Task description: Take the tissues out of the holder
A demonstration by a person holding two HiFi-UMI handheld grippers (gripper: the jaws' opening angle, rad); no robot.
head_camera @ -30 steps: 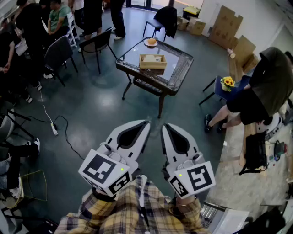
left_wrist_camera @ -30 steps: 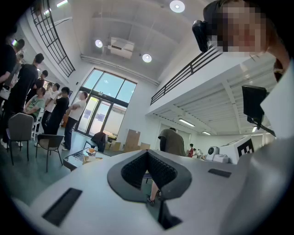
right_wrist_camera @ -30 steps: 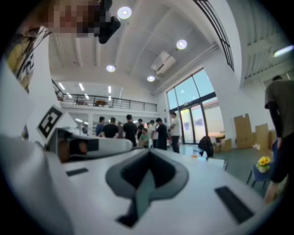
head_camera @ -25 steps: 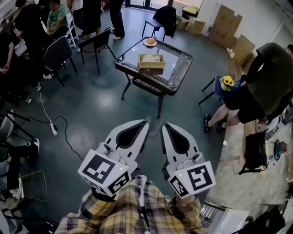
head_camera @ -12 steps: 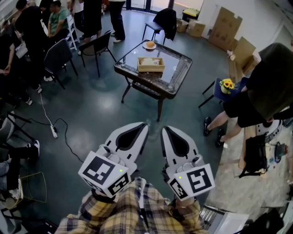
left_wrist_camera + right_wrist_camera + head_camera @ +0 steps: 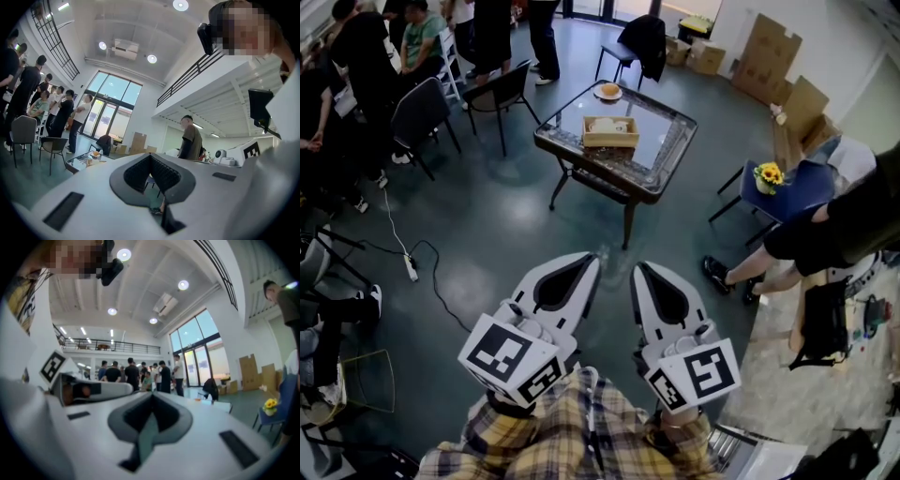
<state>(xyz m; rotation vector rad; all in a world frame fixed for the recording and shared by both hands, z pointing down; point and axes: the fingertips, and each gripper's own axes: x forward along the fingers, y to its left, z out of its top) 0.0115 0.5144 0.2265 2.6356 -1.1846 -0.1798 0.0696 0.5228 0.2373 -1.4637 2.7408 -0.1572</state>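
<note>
In the head view a wooden tissue holder (image 6: 610, 130) with pale tissues (image 6: 604, 123) in it stands on a dark glass-topped table (image 6: 670, 141), across the floor from me. Both grippers are held close to my body, well short of the table and pointing toward it. My left gripper (image 6: 595, 259) is shut with nothing in it. My right gripper (image 6: 637, 266) is also shut and empty. The left gripper view shows its closed jaws (image 6: 151, 155) and the table (image 6: 80, 162) small at the left. Closed jaws (image 6: 152, 394) fill the right gripper view too.
A small plate (image 6: 607, 91) sits at the table's far edge. Black chairs (image 6: 502, 89) and several people stand at the left. A cable with a power strip (image 6: 411, 265) lies on the floor. At the right are a person (image 6: 834, 234), a blue chair with flowers (image 6: 766, 174) and cardboard boxes (image 6: 766, 45).
The person at the right has moved further right, uncovering the blue chair. Both grippers have stayed shut in about the same place.
</note>
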